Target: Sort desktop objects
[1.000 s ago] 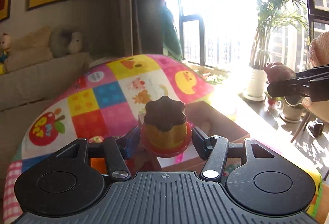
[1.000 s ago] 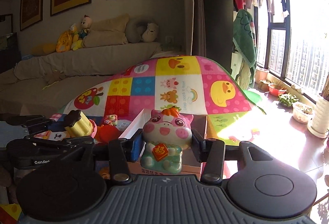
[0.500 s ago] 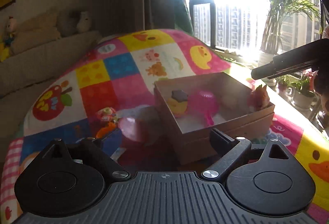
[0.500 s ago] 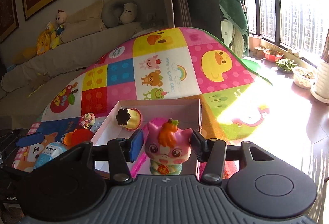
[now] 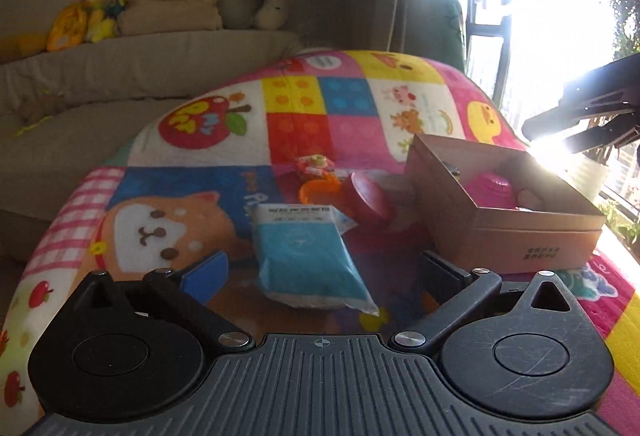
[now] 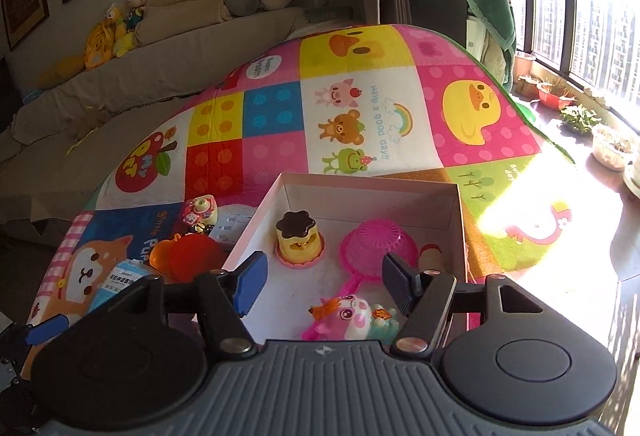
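Cardboard walls ring the box (image 6: 459,211), which sits under our right gripper (image 6: 322,286); its fingers are spread wide and hold nothing. Between and just beyond them lie the pig (image 6: 352,320), the pudding (image 6: 298,240) and the pink sieve (image 6: 378,248), all inside the box.

Our left gripper (image 5: 322,270) is also wide open and empty. The blue packet (image 5: 308,256) lies on the mat (image 5: 180,228) right between its fingers, slightly nearer the left one. Past the fingertips sit a red lid (image 5: 370,197), an orange piece (image 5: 316,189) and a small toy (image 5: 316,165); the box stands to the right of the right finger.

We judge the step to be between drops: both grippers are free, and several things outside the box wait to be sorted. The packet looks like the natural next pick. That calls for lowering the left gripper over it and closing across its width; it looks soft and slippery, so a centred grip would suit.

Room is good on the left of the left finger, where the mat is bare. On the right the box wall is near, and the red lid lies against it, so a lift should rise before crossing the rim. The right gripper hovers over the box, and we should mind it when carrying across.
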Available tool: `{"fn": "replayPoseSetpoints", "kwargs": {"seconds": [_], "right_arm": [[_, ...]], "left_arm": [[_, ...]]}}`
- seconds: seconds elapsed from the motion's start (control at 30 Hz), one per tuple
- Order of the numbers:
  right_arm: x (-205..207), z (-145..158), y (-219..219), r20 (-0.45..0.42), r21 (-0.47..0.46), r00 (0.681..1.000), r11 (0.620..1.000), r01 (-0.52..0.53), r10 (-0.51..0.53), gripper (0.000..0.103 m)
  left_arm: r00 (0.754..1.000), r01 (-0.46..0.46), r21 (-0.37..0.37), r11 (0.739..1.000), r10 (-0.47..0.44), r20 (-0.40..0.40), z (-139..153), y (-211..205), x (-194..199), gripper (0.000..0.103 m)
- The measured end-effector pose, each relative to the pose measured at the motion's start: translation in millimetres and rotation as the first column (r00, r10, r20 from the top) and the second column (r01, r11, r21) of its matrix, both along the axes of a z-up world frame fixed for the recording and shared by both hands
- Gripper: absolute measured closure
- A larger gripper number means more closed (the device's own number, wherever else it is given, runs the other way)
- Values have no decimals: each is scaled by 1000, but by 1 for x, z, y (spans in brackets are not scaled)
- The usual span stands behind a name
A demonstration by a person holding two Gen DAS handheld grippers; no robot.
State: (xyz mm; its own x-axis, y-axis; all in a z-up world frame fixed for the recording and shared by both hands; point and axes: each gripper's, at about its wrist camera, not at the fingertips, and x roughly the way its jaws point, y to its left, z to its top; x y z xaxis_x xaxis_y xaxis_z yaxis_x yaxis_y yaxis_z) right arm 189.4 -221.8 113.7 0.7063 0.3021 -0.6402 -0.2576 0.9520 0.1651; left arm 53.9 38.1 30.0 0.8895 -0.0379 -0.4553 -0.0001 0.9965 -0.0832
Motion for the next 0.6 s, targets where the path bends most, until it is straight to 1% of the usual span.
{"fn": "replayPoseSetpoints", "kwargs": {"seconds": [0.03, 0.1, 0.13, 0.17, 0.2, 0.23, 0.27, 0.3, 0.33, 0.4, 0.47, 0.53, 0.6], "right_arm": [[5, 1, 8, -14, 10, 1000, 1000, -14, 14, 24], [21, 6, 36, -40, 25, 997, 998, -59, 60, 18], [29, 8, 50, -43, 18, 996, 997, -80, 81, 18], [40, 9, 71, -40, -7, 994, 994, -107, 106, 18], [50, 10, 82, -37, -30, 992, 992, -122, 121, 20], [62, 9, 98, -38, -68, 989, 987, -148, 146, 36], [79, 4, 119, -51, -121, 980, 973, -198, 193, 49], [94, -1, 131, -74, -152, 974, 963, -221, 212, 69], [110, -8, 139, -100, -173, 974, 960, -218, 204, 70], [148, -33, 152, -158, -224, 981, 963, -150, 116, 71], [177, -56, 155, -213, -255, 977, 963, -89, 33, 73], [195, -78, 153, -235, -284, 971, 958, -32, -37, 74], [202, -90, 156, -241, -306, 969, 952, -27, -49, 74]], "left_arm": [[1000, -4, -1, 1000, 4, 3, -1, 1, 0, 0], [1000, 1, -15, 1000, -1, -9, -5, 3, -1, 0], [1000, 5, -23, 1000, -5, -20, -7, 4, 0, 0], [999, 9, -30, 999, -10, -31, -9, 4, 1, 0], [999, 13, -34, 999, -14, -37, -10, 4, 1, 0], [999, 16, -35, 999, -17, -39, -11, 4, 0, 0], [999, 18, -37, 999, -19, -38, -11, 5, -1, 0], [999, 17, -43, 999, -18, -33, -10, 5, -2, 0], [999, 14, -50, 999, -16, -31, -9, 7, -3, 0], [999, 1, -65, 998, -3, -32, -8, 11, -4, 0], [999, -13, -81, 997, 9, -43, -8, 15, -4, 0], [998, -18, -100, 995, 12, -60, -9, 19, -2, 0], [997, -24, -105, 994, 16, -74, -9, 21, -1, 0]]}}
